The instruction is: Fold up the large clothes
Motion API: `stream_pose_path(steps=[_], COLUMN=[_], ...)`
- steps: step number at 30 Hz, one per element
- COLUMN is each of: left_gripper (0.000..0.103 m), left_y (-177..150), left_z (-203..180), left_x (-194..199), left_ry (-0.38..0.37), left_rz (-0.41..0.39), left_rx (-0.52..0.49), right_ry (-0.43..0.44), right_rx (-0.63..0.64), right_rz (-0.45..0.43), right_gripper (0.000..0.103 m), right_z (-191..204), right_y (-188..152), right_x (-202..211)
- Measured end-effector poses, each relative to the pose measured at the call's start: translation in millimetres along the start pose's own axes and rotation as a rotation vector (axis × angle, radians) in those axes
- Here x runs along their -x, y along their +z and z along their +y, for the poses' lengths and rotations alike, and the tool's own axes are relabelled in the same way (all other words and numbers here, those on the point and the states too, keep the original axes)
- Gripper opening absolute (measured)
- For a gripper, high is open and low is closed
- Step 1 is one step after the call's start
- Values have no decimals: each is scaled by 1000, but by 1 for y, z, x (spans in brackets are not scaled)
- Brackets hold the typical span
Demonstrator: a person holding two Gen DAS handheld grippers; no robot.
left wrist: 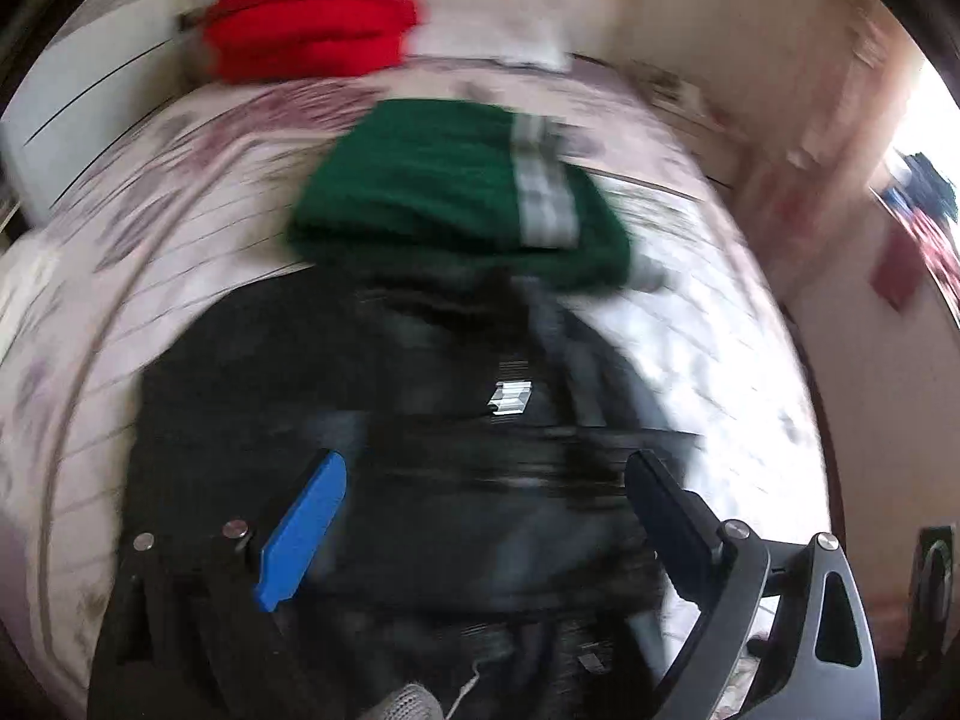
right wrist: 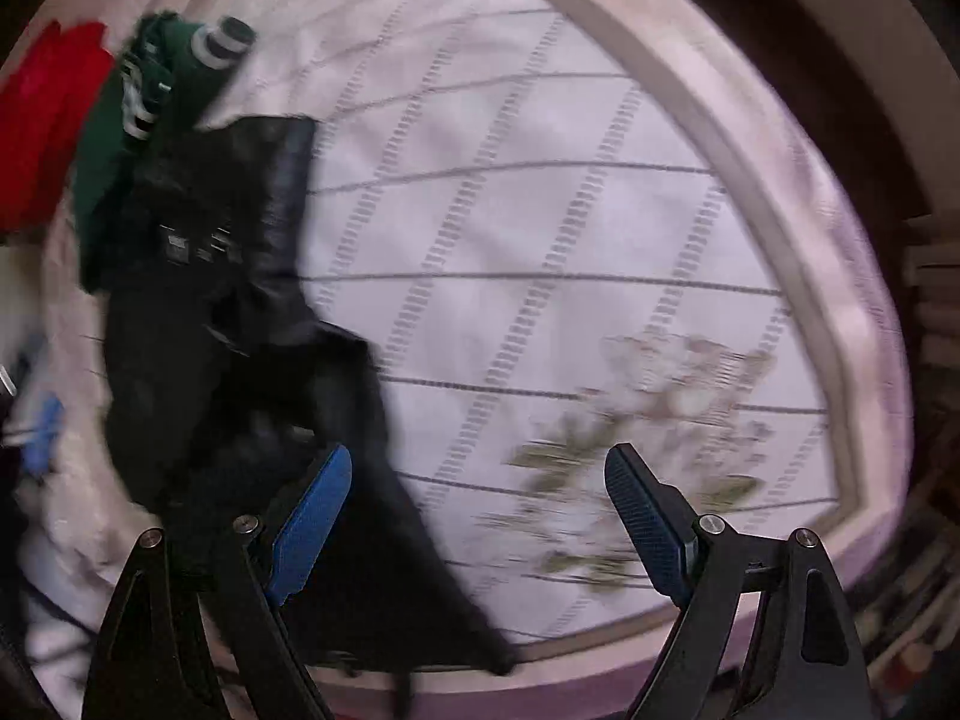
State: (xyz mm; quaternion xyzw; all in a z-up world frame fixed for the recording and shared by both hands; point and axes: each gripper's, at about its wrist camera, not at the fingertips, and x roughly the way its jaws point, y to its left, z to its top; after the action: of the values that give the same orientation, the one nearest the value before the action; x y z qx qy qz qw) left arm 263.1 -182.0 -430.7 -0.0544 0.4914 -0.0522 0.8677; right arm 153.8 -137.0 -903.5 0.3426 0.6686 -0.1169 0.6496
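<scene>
Left tool: (left wrist: 486, 480) released, blue pads spread wide, nothing between them; it hangs over the black garment (left wrist: 372, 420), and whether a pad brushes the cloth is lost in the blur.

Right tool: (right wrist: 477, 477) also released and wide apart, gripping nothing; its left pad sits above the black garment's (right wrist: 240, 330) right edge, its other pad above bare bedspread (right wrist: 540, 210).

Black garment: lying on the bed, rumpled and uneven, not flat; a small pale label shows on it. In the right wrist view it runs from the near edge of the bed up toward the folded pile, with a long dark flap trailing toward the near edge.

Green garment: (left wrist: 456, 192) folded, with grey-white stripes, just beyond the black one, its near edge meeting or overlapping it.

Red garment: (left wrist: 318, 18) folded, further back near the head of the bed.

Bedspread: pale, lined with a floral print, carrying all three.
</scene>
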Motion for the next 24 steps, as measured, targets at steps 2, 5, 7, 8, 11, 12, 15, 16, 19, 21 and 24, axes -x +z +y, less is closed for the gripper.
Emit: stream_pose_path(steps=[2,5,7,8,11,12,15,16,19,21,24], left_gripper=[95,95,95,95,95,95,97,100,103,103,103], left_y=[-1,-4,-6,-5,-1,1,5,3,6,6,8], left_z=[44,99,140,158,194,201,216,218,222,222,206], left_x=[8,0,-13,-21,-50,-59,-95,-109,-118,-115,-96], left_ry=[101,225,314,344,411,421,421,416,372,358,388], left_rz=[17,82,136,161,199,209,270,304,278,281,265], left_rx=[86,177,231,253,267,261,212,191,185,190,147], right_ry=[62,114,133,126,20,-38,-187,-203,-251,-264,-335], right_rx=[11,51,78,102,191,224,288,295,294,259,242], right_rz=[-24,-76,-101,-124,-139,-119,-18,-6,-47,-60,-51], right_gripper=[88,88,88,87,77,77,61,54,38,35,37], right_z=[17,77,121,144,193,198,218,220,221,220,226], right_y=[13,29,55,57,66,57,68,72,75,81,84], right_x=[-4,-12,-5,5,8,28,-15,-27,-36,-40,-48])
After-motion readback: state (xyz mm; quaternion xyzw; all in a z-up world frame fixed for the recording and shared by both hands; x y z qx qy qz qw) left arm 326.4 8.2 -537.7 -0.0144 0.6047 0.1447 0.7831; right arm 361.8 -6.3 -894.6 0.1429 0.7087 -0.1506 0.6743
